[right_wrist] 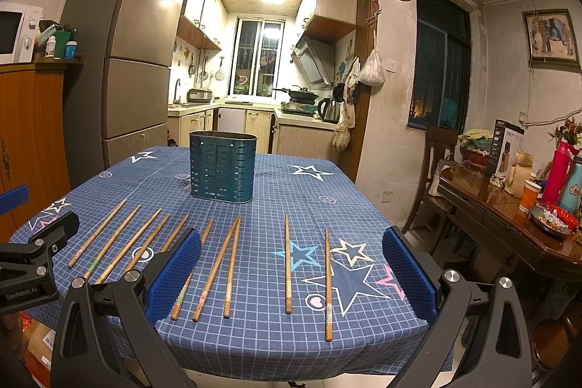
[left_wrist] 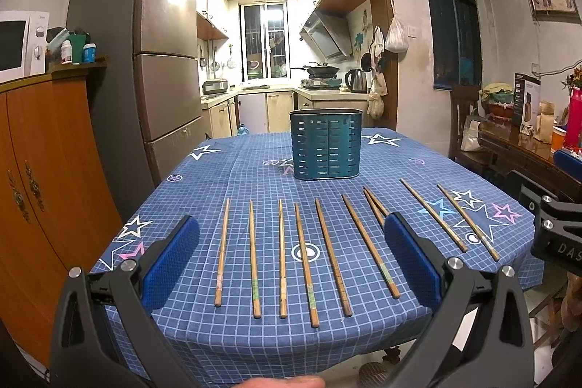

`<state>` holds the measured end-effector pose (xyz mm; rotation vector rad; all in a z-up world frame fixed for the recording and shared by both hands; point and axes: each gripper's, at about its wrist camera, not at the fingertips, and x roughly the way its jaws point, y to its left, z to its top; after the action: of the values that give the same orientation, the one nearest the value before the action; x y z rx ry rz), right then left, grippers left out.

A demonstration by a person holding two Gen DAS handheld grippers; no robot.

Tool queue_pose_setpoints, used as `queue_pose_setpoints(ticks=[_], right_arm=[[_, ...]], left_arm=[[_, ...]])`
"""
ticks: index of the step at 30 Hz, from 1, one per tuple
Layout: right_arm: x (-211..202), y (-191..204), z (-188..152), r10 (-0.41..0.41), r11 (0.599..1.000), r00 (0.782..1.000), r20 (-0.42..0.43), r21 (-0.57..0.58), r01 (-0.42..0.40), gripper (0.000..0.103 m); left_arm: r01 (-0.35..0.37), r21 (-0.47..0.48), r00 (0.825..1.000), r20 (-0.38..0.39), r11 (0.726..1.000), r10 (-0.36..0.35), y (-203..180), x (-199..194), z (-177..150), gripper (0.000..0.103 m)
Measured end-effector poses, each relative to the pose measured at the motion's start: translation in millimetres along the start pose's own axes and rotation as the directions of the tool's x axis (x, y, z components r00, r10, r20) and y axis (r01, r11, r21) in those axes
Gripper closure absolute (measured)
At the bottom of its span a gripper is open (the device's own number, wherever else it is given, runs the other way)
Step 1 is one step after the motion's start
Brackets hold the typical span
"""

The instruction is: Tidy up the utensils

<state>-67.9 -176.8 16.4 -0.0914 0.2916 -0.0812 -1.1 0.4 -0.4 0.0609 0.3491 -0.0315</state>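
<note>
Wooden chopsticks (left_wrist: 252, 259) lie in a loose row on the worktop (left_wrist: 363, 333), which is covered by a blue checked cloth with star prints. Counting across both wrist views, ten sticks show, all flat on the cloth and pointing roughly away from the cameras.

Left claw (left_wrist: 291, 259) hovers above the near edge of the worktop with its blue pads spread wide and nothing between them. Six sticks lie in the gap ahead of it, side by side and apart from each other. A crossed pair (left_wrist: 374, 204) runs partly behind its right-hand pad, and two more sticks (left_wrist: 434, 215) lie beyond that pad, further to the right.

Right claw (right_wrist: 291, 270) also stands wide and empty over the near edge. Between its pads lie a pair (right_wrist: 222, 270) that touches at the far tips and spreads toward the camera, then two single sticks (right_wrist: 288, 264) to the right of it, apart from one another. The other sticks fan out past its left-hand pad, one of them partly hidden behind the pad.

A teal perforated holder (left_wrist: 326, 144) stands upright on the cloth well beyond the row, straight ahead of the left claw and ahead and to the left of the right claw. Whether anything is inside it cannot be told from this angle.

Each claw's black frame shows at the edge of the other's view.
</note>
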Motion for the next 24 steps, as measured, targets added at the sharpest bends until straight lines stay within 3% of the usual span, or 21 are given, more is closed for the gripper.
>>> queue_pose_setpoints(ticks=[24], right_arm=[[7.0,6.7,0.2,0.004,1.000,1.000,-0.011,-0.016,-0.004,0.003]], left_arm=[[0.009,0.003,1.000,-0.013,1.000,-0.009,0.0,4.7,-1.1,0.005]])
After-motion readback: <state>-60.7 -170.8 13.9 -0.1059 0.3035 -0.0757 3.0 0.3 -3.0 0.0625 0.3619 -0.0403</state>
